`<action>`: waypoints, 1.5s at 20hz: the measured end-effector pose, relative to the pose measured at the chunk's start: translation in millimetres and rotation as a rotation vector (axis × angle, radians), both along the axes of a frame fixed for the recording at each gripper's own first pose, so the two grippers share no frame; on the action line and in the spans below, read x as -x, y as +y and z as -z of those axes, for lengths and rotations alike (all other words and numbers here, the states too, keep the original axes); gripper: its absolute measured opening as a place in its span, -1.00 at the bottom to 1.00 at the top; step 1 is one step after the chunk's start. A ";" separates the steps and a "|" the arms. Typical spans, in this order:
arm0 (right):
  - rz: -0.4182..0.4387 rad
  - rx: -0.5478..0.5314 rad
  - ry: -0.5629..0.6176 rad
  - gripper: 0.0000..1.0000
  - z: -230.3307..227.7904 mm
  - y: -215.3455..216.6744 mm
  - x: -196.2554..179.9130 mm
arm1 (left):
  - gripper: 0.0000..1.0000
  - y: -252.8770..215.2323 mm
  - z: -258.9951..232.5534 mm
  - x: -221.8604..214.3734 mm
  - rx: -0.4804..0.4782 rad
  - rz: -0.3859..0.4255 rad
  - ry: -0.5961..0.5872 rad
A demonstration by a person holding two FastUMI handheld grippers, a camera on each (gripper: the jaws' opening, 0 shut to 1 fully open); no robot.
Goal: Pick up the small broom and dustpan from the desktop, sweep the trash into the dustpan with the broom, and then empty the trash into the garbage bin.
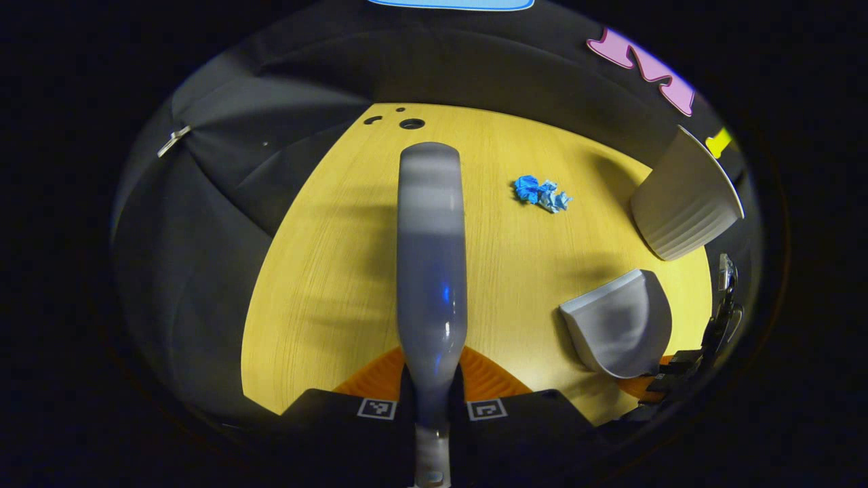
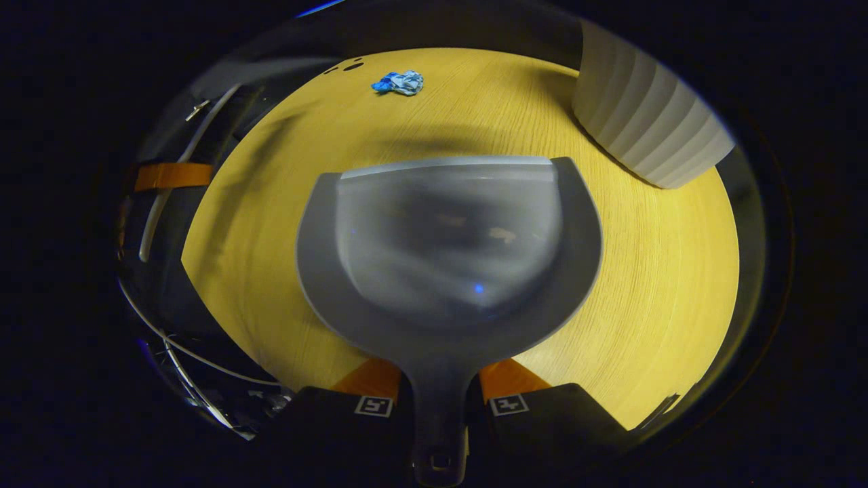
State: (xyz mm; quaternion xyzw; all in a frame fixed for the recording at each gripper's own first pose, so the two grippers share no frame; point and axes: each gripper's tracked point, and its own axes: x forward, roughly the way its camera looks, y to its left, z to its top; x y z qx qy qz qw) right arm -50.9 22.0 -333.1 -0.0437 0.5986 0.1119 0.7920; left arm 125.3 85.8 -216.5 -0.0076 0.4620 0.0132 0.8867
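Observation:
In the left gripper view my left gripper point(image 1: 432, 392) is shut on the grey broom point(image 1: 431, 257), which points forward over the yellow desktop point(image 1: 325, 271). A crumpled blue scrap of trash point(image 1: 541, 193) lies ahead, right of the broom's tip. In the right gripper view my right gripper point(image 2: 439, 393) is shut on the handle of the grey dustpan point(image 2: 447, 251), its mouth facing away toward the blue trash point(image 2: 399, 83) far ahead. The dustpan point(image 1: 618, 332) and the right gripper point(image 1: 678, 369) behind it appear low on the right in the left gripper view.
A white ribbed garbage bin point(image 1: 685, 203) stands on the desktop's right side; in the right gripper view the bin point(image 2: 644, 115) is at upper right. Small round holes point(image 1: 411, 124) mark the desk's far corner. White cables point(image 2: 176, 176) hang off the left edge.

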 end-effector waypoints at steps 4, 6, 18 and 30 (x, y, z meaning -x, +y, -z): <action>-0.012 0.016 0.026 -0.32 0.2 -2.7 6.1 | -0.53 3.0 8.5 -50.7 -0.066 0.142 0.036; 0.019 0.015 0.041 -0.32 2.3 -0.2 10.6 | -0.53 4.4 14.7 -79.5 -0.133 0.237 0.056; 0.173 0.020 0.030 -0.33 5.5 13.0 27.0 | -0.53 -13.0 31.1 -196.7 -0.488 0.621 0.173; 0.173 0.031 0.023 -0.33 -12.4 22.2 39.8 | -0.58 -91.3 18.0 -199.1 -0.554 1.153 0.186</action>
